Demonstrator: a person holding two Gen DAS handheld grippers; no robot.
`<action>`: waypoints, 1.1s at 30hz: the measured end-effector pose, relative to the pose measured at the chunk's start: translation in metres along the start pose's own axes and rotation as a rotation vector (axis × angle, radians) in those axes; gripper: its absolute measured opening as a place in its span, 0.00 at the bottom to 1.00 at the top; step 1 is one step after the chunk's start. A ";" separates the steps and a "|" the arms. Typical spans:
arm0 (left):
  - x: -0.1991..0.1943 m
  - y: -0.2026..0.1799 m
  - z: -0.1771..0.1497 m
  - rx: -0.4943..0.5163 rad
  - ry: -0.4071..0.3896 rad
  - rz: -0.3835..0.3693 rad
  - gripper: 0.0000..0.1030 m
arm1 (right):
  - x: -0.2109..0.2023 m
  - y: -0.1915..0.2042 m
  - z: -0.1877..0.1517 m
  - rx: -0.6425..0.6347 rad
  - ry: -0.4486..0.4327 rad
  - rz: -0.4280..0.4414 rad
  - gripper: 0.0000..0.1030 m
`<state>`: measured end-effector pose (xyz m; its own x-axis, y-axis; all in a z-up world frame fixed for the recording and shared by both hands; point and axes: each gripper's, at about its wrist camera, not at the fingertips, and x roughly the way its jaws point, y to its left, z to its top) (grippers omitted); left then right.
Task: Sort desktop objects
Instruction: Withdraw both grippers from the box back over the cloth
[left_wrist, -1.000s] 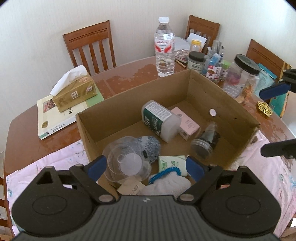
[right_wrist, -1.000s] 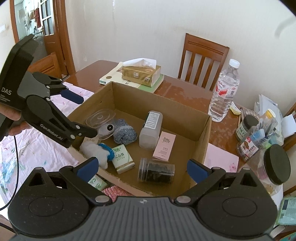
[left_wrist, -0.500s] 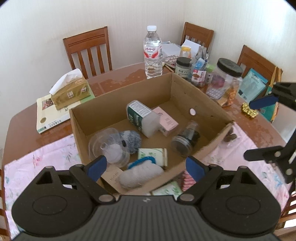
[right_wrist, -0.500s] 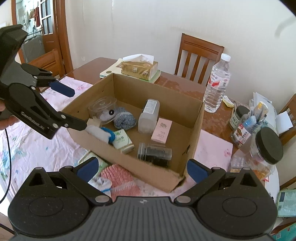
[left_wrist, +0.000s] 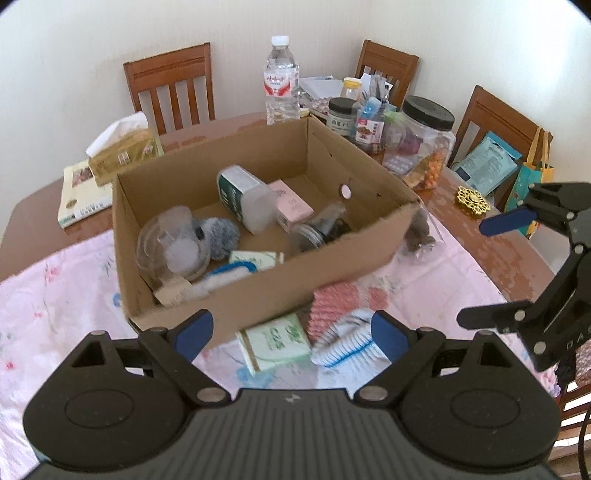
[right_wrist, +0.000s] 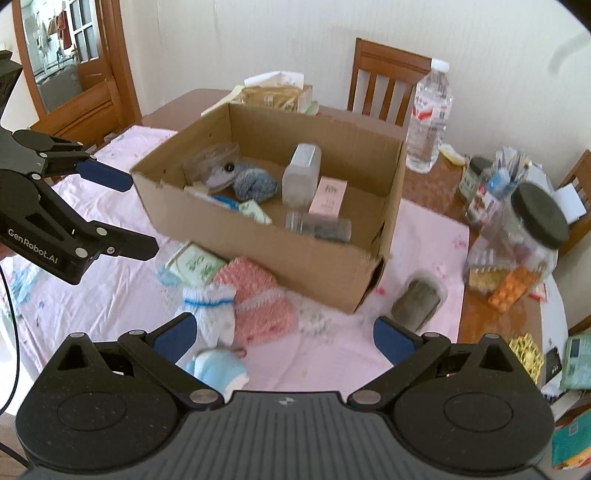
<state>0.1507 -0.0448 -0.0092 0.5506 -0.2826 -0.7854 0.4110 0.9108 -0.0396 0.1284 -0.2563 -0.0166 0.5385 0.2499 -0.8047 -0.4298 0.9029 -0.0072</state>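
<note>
While both tongs hang spread wide and empty, one cardboard box (left_wrist: 258, 295) stands on the pink cloth (left_wrist: 55, 314) that covers the near part of the surface (left_wrist: 33, 218). The left tongs (left_wrist: 291, 334) hover over the near edge, in front of the box; the right tongs (right_wrist: 284, 334) hover nearer the right edge, and each pair shows in the other's view.

Inside the box I count seven things: one clear lidded cup (left_wrist: 170, 247), one grey scrubber (left_wrist: 219, 236), one white bottle (left_wrist: 245, 199) lying on its side, one pink carton (left_wrist: 291, 206), one dark jar (left_wrist: 321, 230) on its side, one green packet (left_wrist: 255, 258), and one white cloth with a blue loop (left_wrist: 221, 278).

Outside the box, on the pink cloth by its near wall, lie one more green packet (left_wrist: 275, 345), one pink knitted piece (right_wrist: 255, 299), one white-and-blue sock (right_wrist: 214, 306) and one pale blue cloth (right_wrist: 218, 369). One clear tub of brown stuff (right_wrist: 419, 299) lies beside the box's right corner.

Toward the far edge stand one water bottle (left_wrist: 281, 83), one tissue box (left_wrist: 125, 153) on one book (left_wrist: 79, 192), and a cluster of jars, the largest black-lidded (left_wrist: 424, 140). Three wooden chairs ring the far side; the middle one (left_wrist: 388, 70) is behind the jars.
</note>
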 end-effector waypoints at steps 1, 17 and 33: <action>0.002 -0.002 -0.003 -0.013 0.003 0.001 0.90 | 0.000 0.002 -0.005 0.001 0.003 -0.003 1.00; 0.037 -0.030 -0.018 -0.105 0.027 0.010 0.90 | 0.002 -0.001 -0.063 0.164 0.029 -0.024 1.00; 0.077 -0.032 -0.021 -0.122 0.057 0.041 0.96 | 0.005 -0.013 -0.085 0.323 0.031 -0.019 1.00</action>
<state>0.1648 -0.0893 -0.0814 0.5219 -0.2297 -0.8215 0.2959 0.9520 -0.0783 0.0746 -0.2969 -0.0709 0.5196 0.2259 -0.8240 -0.1653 0.9728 0.1624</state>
